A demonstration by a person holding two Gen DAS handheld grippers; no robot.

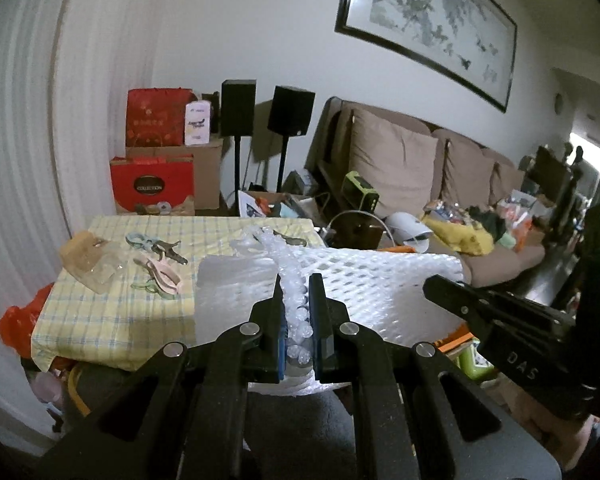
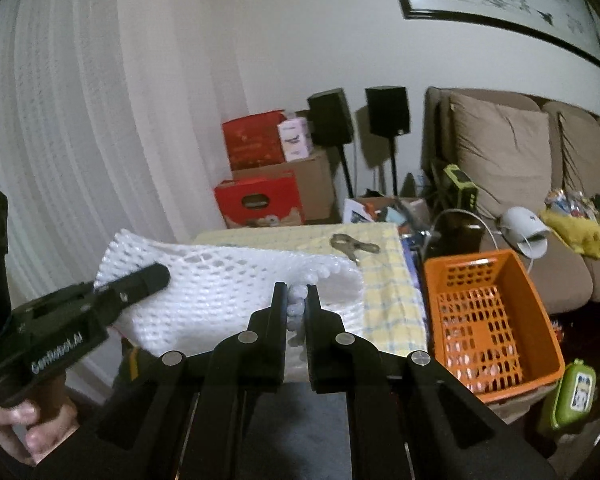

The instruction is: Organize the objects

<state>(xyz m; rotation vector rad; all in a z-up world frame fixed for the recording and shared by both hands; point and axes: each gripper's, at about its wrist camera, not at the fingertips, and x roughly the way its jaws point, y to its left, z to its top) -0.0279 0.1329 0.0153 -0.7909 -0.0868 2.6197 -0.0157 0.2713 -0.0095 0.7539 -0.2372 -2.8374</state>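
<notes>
Left gripper (image 1: 298, 280): angled down a bit toward the table, fingers clamped tight on a bunched edge of the white foam net sheet (image 1: 372, 280).
Right gripper (image 2: 298, 286): same downward tilt, fingers pinched hard on the other edge of that sheet, foam squeezed up between the pads.
Hand: the person's hand (image 2: 24, 426) wraps the left gripper's handle, seen at the lower left of the right wrist view.
Sheet location: hanging in the air between the two grippers, spread over the near edge of the table (image 1: 112, 320), just ahead of both sets of fingertips.
Sheet material: soft white foam mesh, open diamond holes, bubbly and crumpled where it's gripped, kinda floppy.
Sheet axis: long side runs straight from one gripper to the other, crosswise to the fingers.
Table stuff: yellow checked cloth, with pastel clothes pegs (image 1: 160, 270) left of and beyond the left fingers.
Basket: orange plastic basket (image 2: 488, 320), slotted walls, rectangular, sitting right of the right fingers.
</notes>
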